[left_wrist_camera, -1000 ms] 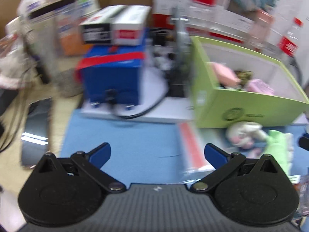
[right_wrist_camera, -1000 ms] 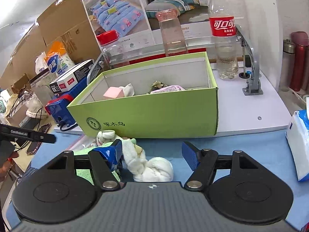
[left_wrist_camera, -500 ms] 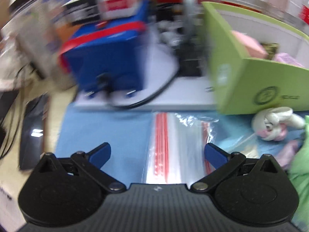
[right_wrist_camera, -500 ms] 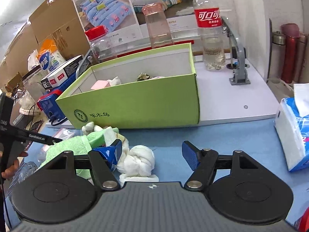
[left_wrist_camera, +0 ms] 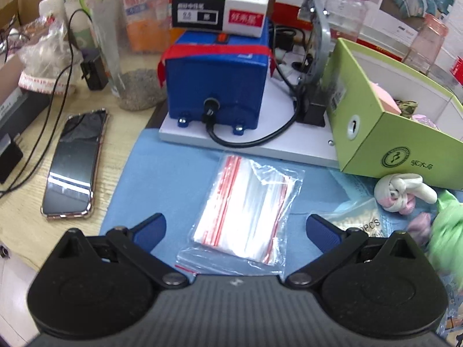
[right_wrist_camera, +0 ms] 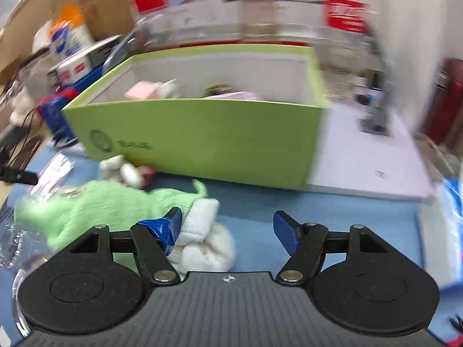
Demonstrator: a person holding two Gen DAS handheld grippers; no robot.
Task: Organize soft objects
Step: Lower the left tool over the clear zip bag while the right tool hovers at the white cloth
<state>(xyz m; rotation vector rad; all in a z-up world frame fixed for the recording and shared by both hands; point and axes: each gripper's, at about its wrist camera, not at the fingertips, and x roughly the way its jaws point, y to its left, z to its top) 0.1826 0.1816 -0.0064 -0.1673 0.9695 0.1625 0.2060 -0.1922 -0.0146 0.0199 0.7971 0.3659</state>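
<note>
Landmark: green box (right_wrist_camera: 202, 138), open-topped, on a white board (left_wrist_camera: 260, 147) at the back of the blue mat (left_wrist_camera: 162, 179) on the surface.
Left tongs (left_wrist_camera: 235, 228): blue pads spread wide, nothing between them; they hang over a pack of zip bags (left_wrist_camera: 246, 205) lying on the mat left of the box. A second ago that pack was only a blur at the view's edge; now it sits centred between the pads, and the view has sharpened.
Right tongs (right_wrist_camera: 227, 225): spread wide, gripping nothing. The left pad lies against a white cloth bundle (right_wrist_camera: 202, 243) in front of the box. The view, sharp half a second ago, is now smeared and nearer the box.
Green towel (right_wrist_camera: 95, 208): on the mat in front of the box, left of the bundle, touching it.
Small plush (left_wrist_camera: 402, 190): white and pink, right at the box's front wall.
In the box: a pink item (right_wrist_camera: 141, 91) and other soft pieces.
Phone (left_wrist_camera: 75, 162): well left of the box, off the mat.
</note>
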